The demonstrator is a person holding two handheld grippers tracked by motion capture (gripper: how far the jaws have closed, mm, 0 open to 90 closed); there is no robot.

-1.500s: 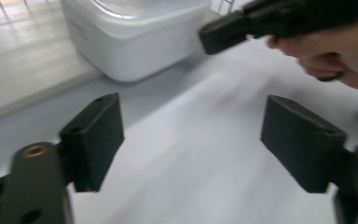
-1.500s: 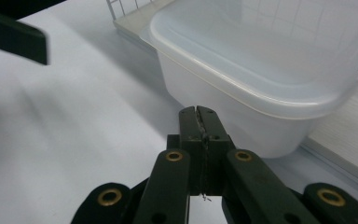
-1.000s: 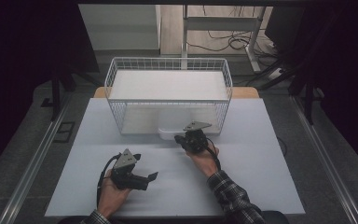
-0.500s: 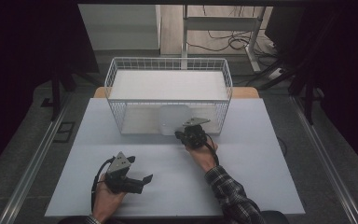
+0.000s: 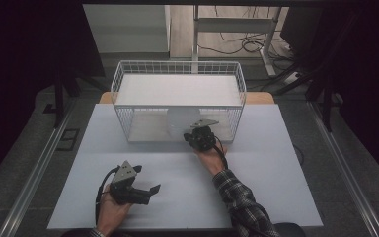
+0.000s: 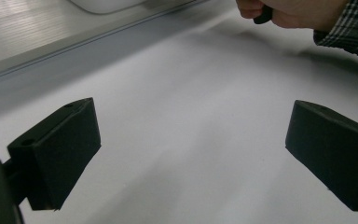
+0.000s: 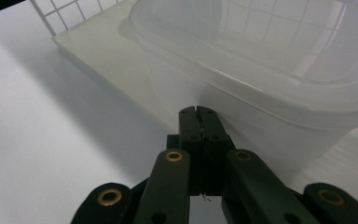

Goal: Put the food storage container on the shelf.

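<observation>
Container [image 7: 279, 70], translucent plastic, sits inside wire basket [image 5: 128, 79]; right gripper [image 7: 199, 114], jaws closed and empty, points at its wall. Left gripper [image 6: 191, 154] jaws gape over bare table [image 5: 276, 187].

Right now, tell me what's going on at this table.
A person works at a white table with a gripper in each hand. The right gripper, jaws shut with nothing between them, noses up to a translucent plastic tub at the open front of a white wire basket. The left gripper waits open above bare tabletop.
</observation>
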